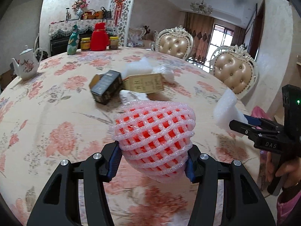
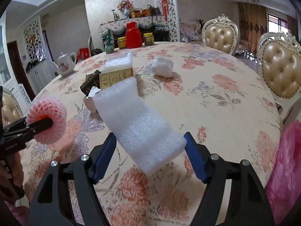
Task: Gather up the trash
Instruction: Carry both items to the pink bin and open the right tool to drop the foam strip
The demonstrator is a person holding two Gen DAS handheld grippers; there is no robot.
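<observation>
My left gripper (image 1: 153, 155) is shut on a pink foam fruit net (image 1: 156, 131) and holds it above the floral tablecloth; it also shows at the left of the right wrist view (image 2: 47, 119). My right gripper (image 2: 150, 146) is shut on a white foam sheet (image 2: 135, 120), also seen in the left wrist view (image 1: 225, 113). More trash lies mid-table: a black carton (image 1: 106, 87), a tan printed box (image 1: 144, 83), a white foam block (image 2: 117, 63) and a crumpled white wrap (image 2: 162, 66).
A pink plastic bag (image 2: 286, 162) hangs at the table's right edge. A teapot (image 1: 26, 64), a red thermos (image 1: 98, 37), jars and a green bottle (image 1: 73, 41) stand at the far side. Padded chairs (image 1: 233, 73) ring the table.
</observation>
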